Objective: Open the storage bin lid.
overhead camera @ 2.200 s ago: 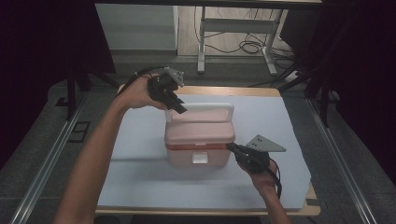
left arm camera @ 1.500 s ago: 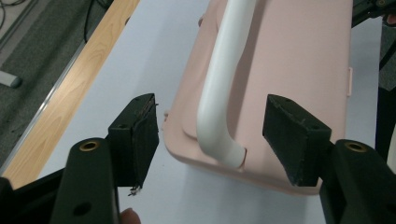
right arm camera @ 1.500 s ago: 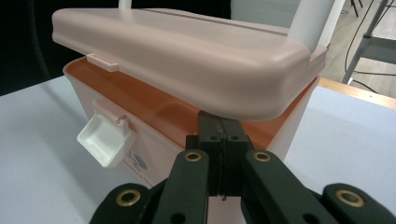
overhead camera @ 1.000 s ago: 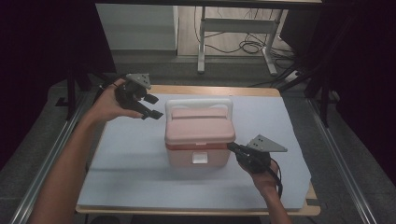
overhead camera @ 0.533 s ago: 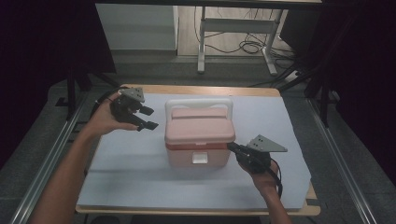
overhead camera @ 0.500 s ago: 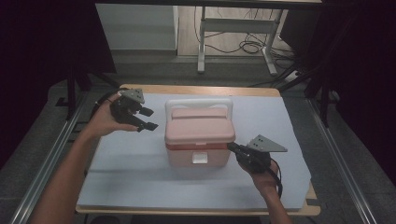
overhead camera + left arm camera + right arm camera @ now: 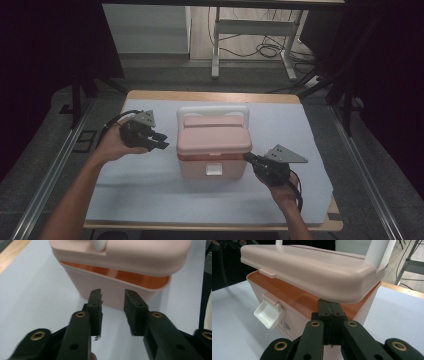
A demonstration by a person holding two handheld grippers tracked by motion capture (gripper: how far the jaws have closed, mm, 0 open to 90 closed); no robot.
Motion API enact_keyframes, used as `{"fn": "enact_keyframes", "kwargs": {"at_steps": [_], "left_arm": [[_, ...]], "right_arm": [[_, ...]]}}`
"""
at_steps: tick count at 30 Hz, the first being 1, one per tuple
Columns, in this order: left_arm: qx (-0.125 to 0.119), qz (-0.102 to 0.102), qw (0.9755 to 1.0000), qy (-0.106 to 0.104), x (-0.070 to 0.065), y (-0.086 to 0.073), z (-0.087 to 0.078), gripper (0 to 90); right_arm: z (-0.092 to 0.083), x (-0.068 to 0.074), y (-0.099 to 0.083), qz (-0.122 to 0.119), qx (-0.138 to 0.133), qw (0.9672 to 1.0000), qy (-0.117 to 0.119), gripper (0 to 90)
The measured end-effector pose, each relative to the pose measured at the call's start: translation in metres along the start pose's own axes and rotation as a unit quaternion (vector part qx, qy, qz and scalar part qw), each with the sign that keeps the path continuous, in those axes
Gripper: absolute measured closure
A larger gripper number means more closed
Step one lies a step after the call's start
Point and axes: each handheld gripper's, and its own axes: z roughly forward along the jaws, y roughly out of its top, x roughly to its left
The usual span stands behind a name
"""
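The counter [image 7: 150,185] carries one big piece, a pink box [image 7: 214,150], and it sits between the two tools: just ahead of the left hand-held gripper [image 7: 159,141] and touching the tip of the right hand-held gripper [image 7: 248,158].

Look at the lid [image 7: 312,267] in the right gripper view: it rides tilted above the orange rim [image 7: 294,296], lifted on the near side, with the white latch [image 7: 268,313] hanging loose below. So the box is unlatched and the step in hand looks like prising the lid up.

The right hand-held gripper is clenched, jaws pressed flat together with nothing between them, and that closed tip is wedged in the gap under the lid's corner, working as a lever rather than a clamp.

Now the left hand-held gripper [image 7: 113,306]: its jaws have just been closing, yet a gap stands between them and nothing sits in it. It points at the box's side wall [image 7: 110,290], near but apart from it, below the lid's overhang.

The white handle [image 7: 212,111] lies back behind the lid, on the far side from both tools.

My read on the next move: the left tool needs to steady the body against the counter, or catch the lid's edge, while the right one levers upward. Lift without that brace and the light box may simply tip or slide.
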Motion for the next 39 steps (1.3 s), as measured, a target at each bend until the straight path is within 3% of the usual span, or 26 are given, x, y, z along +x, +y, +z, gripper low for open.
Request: {"fn": "enact_keyframes", "kwargs": {"at_steps": [11,26,39], "left_arm": [[-0.012,-0.002,0.9999,-0.010,-0.012,-0.009,0.007,78.3],[-0.030,0.027,0.9990,-0.017,-0.040,-0.005,0.006,80.6],[-0.046,0.018,0.9985,-0.022,-0.060,-0.002,0.010,89.6]], "right_arm": [[0.000,0.000,0.000,0.000,0.000,1.0000,-0.001,89.9],[0.000,0.000,0.000,0.000,0.000,1.0000,-0.001,89.9],[0.000,-0.001,0.000,0.000,0.000,1.0000,-0.002,89.9]]}}
